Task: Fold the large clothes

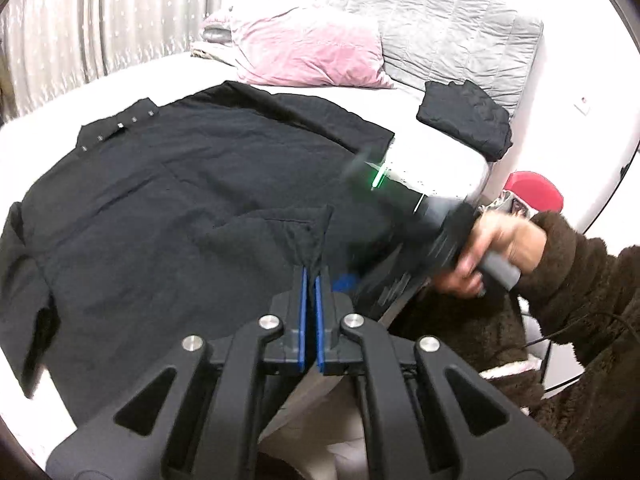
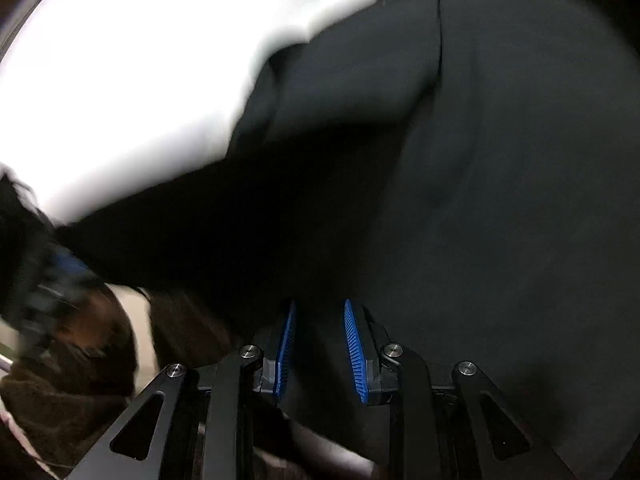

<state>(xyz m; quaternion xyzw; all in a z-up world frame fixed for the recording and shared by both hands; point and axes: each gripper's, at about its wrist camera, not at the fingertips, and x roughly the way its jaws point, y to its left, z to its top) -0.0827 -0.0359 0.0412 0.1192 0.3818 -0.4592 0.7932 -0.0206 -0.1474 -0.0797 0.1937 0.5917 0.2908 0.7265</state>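
Observation:
A large black shirt with snap buttons lies spread on the white bed. My left gripper is shut on a raised corner of the shirt's near edge, and the cloth stands up in a peak between the blue pads. A hand in a brown fleece sleeve holds the right gripper, blurred, over the shirt's right edge. In the right wrist view my right gripper hovers close over the black shirt, its jaws a little apart. I see no cloth pinched between its pads.
A pink pillow and a grey quilt lie at the head of the bed. A folded black garment sits near the bed's right edge. A red object stands beyond that edge. Bare white sheet lies left of the shirt.

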